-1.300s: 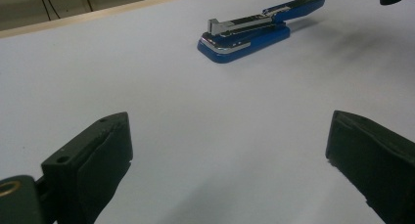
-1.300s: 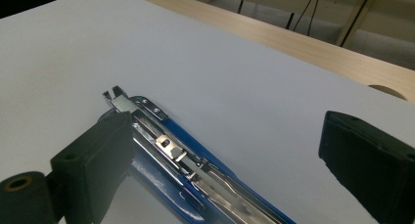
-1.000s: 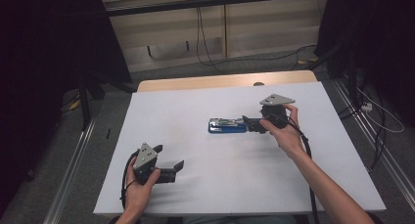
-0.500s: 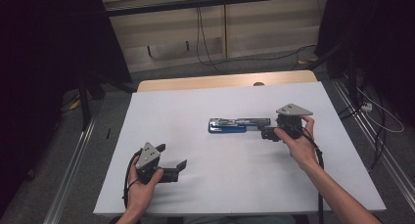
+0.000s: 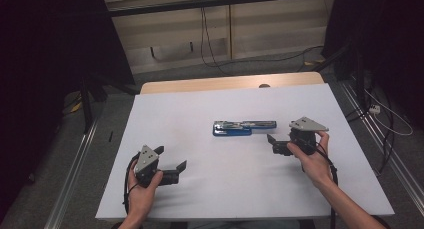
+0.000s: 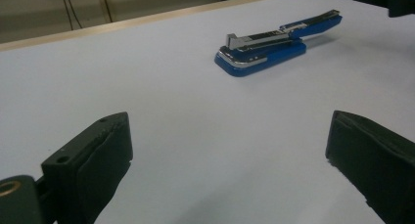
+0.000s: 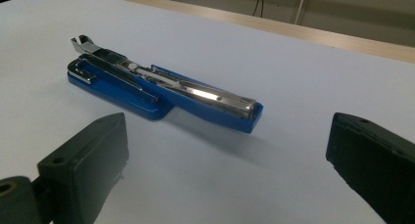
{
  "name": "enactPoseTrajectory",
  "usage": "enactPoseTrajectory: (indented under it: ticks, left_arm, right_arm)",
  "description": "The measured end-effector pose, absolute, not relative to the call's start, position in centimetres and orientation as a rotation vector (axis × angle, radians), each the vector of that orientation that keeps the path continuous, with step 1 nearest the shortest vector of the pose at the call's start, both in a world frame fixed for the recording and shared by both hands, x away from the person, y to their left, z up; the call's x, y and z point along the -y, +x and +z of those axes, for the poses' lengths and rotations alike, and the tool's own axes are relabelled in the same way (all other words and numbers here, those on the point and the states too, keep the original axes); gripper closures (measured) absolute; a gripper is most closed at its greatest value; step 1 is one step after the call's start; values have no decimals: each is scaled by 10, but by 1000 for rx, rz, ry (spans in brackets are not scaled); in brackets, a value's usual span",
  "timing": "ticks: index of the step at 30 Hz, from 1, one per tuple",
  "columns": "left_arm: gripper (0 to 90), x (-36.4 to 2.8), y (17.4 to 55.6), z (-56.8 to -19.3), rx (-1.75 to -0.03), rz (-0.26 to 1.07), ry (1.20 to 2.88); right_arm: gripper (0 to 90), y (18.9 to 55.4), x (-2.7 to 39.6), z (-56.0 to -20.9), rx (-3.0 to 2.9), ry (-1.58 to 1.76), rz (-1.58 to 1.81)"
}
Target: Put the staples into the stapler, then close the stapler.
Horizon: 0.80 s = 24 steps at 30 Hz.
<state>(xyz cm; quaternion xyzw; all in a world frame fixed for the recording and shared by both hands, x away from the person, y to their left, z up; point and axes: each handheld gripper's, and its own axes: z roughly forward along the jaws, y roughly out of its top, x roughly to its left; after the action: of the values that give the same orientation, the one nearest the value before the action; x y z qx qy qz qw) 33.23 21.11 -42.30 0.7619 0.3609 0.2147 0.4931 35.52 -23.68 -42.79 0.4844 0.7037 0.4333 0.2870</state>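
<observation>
Your right gripper (image 5: 274,143) sits spread and empty just beside the flipped-open blue stapler (image 5: 243,127); left gripper (image 5: 172,158) too, well apart. Next you'd probably close in on its raised arm.

The right gripper (image 5: 274,144) now sits back from the blue stapler (image 5: 244,127), toward the table's right edge. Its jaws, which were at the stapler's end a second ago, stand apart from it.
</observation>
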Motion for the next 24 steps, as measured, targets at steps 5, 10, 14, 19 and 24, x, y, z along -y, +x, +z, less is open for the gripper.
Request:
enactPoseTrajectory:
  ticks: [5, 10, 14, 19, 24]
  left_arm:
    - [35, -212, 334, -422, -883, 541, 1853]
    - [35, -210, 331, -421, -850, 542, 1868]
    - [35, -210, 331, -421, -852, 531, 1865]
    - [35, -209, 333, -421, -857, 515, 1863]
    - [47, -208, 336, -423, -855, 481, 1872]
  right_arm:
    - [20, 341, 240, -429, -1864, 1305, 1147]
    - [17, 326, 247, -429, -1846, 1308, 1153]
    - [17, 319, 253, -435, -1845, 1318, 1133]
    - [11, 321, 256, -438, -1823, 1343, 1119]
    - [30, 322, 256, -437, -1833, 1334, 1126]
